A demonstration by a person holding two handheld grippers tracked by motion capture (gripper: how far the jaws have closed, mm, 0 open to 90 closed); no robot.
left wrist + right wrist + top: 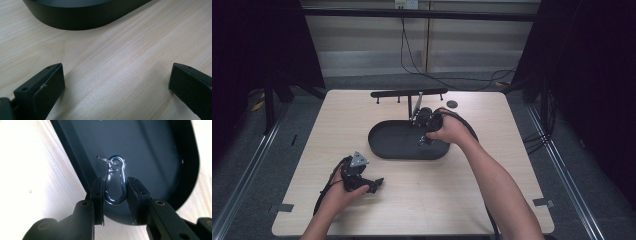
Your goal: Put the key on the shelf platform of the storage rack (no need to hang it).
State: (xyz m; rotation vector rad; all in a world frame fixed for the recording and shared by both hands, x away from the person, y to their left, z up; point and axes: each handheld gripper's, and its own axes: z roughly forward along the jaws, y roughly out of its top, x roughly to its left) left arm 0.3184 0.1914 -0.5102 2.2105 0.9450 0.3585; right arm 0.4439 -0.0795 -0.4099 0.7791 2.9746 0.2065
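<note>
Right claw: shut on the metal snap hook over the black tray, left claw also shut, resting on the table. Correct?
Not quite. The left claw is open, jaws wide apart over bare table, as the left gripper view shows. The right claw is indeed shut on the snap hook over the black tray.

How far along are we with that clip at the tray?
Done: the right hand-held gripper is shut on the metal snap clip, a small ring through its top eye, over the black oval tray. In hand: holding it there. Left: unclear, perhaps the black rack behind the tray. The left hand-held gripper sits open over bare table.
</note>
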